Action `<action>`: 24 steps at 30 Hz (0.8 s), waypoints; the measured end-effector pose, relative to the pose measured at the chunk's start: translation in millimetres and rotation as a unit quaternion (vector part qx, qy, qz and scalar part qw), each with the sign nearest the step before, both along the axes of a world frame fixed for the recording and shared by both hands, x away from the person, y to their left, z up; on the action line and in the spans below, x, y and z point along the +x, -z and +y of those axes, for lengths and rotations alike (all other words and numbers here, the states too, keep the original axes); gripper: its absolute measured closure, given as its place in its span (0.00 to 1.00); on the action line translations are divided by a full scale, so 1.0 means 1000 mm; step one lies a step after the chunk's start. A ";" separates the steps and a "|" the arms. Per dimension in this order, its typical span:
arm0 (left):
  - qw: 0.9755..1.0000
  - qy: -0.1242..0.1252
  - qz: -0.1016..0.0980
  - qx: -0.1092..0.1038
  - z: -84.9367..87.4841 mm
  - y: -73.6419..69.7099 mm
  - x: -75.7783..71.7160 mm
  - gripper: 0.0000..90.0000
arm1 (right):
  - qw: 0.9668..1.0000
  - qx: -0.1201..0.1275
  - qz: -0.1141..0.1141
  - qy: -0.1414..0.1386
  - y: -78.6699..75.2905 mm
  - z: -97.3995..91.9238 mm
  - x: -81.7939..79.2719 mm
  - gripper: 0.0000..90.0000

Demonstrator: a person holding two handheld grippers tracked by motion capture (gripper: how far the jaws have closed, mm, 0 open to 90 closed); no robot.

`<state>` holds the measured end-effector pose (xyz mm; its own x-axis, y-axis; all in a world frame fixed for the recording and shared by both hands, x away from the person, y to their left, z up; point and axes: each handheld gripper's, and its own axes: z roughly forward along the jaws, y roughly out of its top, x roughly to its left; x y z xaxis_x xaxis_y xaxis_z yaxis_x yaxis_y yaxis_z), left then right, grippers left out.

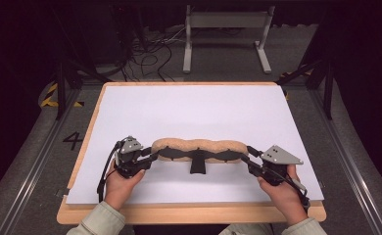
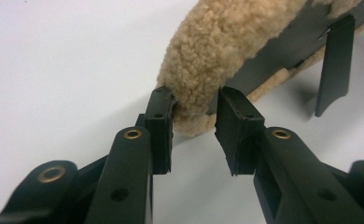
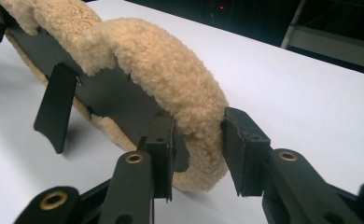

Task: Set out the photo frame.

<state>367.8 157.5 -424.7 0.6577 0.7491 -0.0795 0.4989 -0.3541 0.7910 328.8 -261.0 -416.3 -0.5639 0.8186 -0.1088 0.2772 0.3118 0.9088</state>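
Nearest my cameras are the black jaws themselves. In the left gripper view, my left tool (image 2: 194,119) is partly spread and pinches the rounded end of one long tan fleece pad with a dark grey backing (image 2: 227,51), the fleece pressed between both pads at frame centre. In the right gripper view, my right tool (image 3: 199,149) pinches the opposite end of that pad (image 3: 171,70) the same way. These close views show a black strap tab (image 3: 54,109) hanging from the backing. The high view shows what they cannot: two hands, two tools (image 1: 147,159) (image 1: 251,161), and the single pad (image 1: 199,145) stretched between them at lower centre of the white surface (image 1: 194,107).
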 end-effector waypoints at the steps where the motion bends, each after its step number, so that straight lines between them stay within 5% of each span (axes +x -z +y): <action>1: 1.000 -0.001 0.001 -0.001 0.000 0.000 -0.001 0.75 | 1.000 -0.001 0.001 -0.002 0.000 -0.001 -0.001 0.72; 8: 1.000 0.006 -0.001 0.024 -0.002 0.000 -0.008 0.73 | 1.000 -0.006 0.010 -0.017 0.000 -0.003 -0.011 0.72; 17: 1.000 0.005 0.012 0.026 0.001 0.001 -0.011 0.74 | 0.999 -0.002 0.015 -0.036 -0.005 -0.004 -0.013 0.64; 24: 0.999 0.023 0.020 0.015 0.005 -0.003 -0.018 0.89 | 0.998 -0.019 0.017 -0.059 -0.015 -0.005 -0.016 0.61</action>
<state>349.7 162.8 -422.2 0.6885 0.7202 -0.0853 0.5127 -0.4002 0.7596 312.9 -265.9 -401.8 -0.6607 0.7413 -0.1180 0.2661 0.3783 0.8866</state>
